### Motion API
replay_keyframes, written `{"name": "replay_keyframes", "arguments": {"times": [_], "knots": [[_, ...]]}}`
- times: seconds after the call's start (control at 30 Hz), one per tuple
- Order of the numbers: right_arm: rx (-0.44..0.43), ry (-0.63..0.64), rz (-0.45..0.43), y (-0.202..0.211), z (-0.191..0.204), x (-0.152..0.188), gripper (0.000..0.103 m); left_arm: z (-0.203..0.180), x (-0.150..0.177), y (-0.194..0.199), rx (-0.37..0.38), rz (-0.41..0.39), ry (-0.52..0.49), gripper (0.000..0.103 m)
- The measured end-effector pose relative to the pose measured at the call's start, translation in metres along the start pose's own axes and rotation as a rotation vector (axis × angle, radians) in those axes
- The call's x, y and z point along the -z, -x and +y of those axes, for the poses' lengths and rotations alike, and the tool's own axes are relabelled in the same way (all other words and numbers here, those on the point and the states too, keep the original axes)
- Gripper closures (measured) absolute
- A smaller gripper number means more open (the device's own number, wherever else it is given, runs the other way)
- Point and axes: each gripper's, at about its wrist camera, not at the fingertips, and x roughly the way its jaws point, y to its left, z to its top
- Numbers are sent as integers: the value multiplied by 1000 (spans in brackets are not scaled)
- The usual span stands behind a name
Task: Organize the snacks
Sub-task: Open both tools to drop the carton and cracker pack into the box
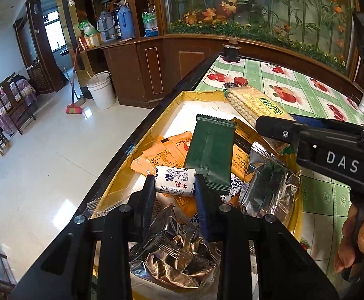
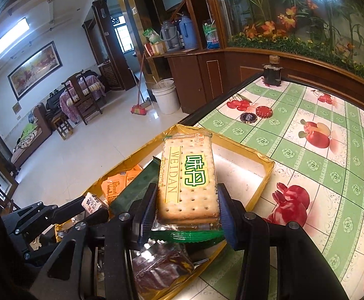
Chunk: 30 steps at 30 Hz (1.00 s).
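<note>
At the bottom centre of the left wrist view, a small white candy [image 1: 175,180] is pinched between the fingers of the left gripper [image 1: 174,187], held just above the heap of snacks. Crumpled silver wrappers [image 1: 174,252] are seen directly beneath, and a dark green packet [image 1: 210,153] lies just beyond, over orange packets [image 1: 166,151]. All of it is contained in a shallow gold-rimmed tray [image 1: 194,95] on the fruit-patterned table [image 1: 304,92]. In the right wrist view, a cracker pack [image 2: 188,177] is clamped by its near end between the fingers of the right gripper [image 2: 185,215], lifted over the tray's middle. Farther off, two round tokens [image 2: 257,114] are seen on the tablecloth, and a white bucket [image 2: 165,97] stands on the floor in the upper middle.
</note>
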Motion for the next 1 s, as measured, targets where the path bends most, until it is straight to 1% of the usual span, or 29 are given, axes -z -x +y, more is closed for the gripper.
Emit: {"name": "replay_keyframes", "arguments": {"times": [0.37,0.5,0.67,0.73,0.87,0.9,0.97,1.0], "knots": [[10,-38,33,-19,-16,0,56,-9,-1,-15,-1,58,-33,74],[9,-51,47,-25,-20,1,56,-10,-4,-19,-7,68,-33,74],[7,-58,47,-26,-22,0,55,-12,-7,-24,-4,88,-28,73],[4,-61,49,-27,-23,0,54,-13,-6,-25,-10,89,-29,73],[3,-70,42,-23,-24,-1,53,-14,-5,-26,-15,96,-26,71],[6,-70,40,-22,-24,-2,53,-13,-4,-26,-17,99,-24,69],[9,-71,34,-19,-24,-2,47,-12,-5,-27,-31,106,-19,58],[6,-75,27,-16,-25,-3,39,-11,-4,-27,-48,112,-16,48]]}}
